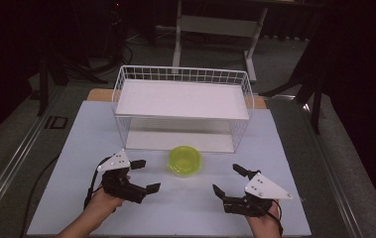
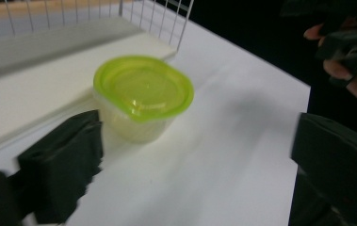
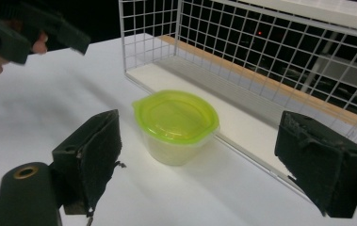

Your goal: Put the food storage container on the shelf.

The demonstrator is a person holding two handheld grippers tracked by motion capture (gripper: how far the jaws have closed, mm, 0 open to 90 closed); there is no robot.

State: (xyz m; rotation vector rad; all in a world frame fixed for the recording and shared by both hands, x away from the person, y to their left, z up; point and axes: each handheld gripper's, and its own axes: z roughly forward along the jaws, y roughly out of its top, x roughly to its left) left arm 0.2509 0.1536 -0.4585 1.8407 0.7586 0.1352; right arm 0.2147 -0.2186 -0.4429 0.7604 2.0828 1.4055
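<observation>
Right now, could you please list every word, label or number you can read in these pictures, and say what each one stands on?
"ID": dark letters on the grey floor strip left of the table.
Container lid: faint embossed marks, too blurred to read.

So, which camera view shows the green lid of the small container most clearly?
The right gripper view: the green lid is sharp and near, with its pointed tab visible. The left gripper view shows it close but blurred. The high view shows it small, from above.
</observation>
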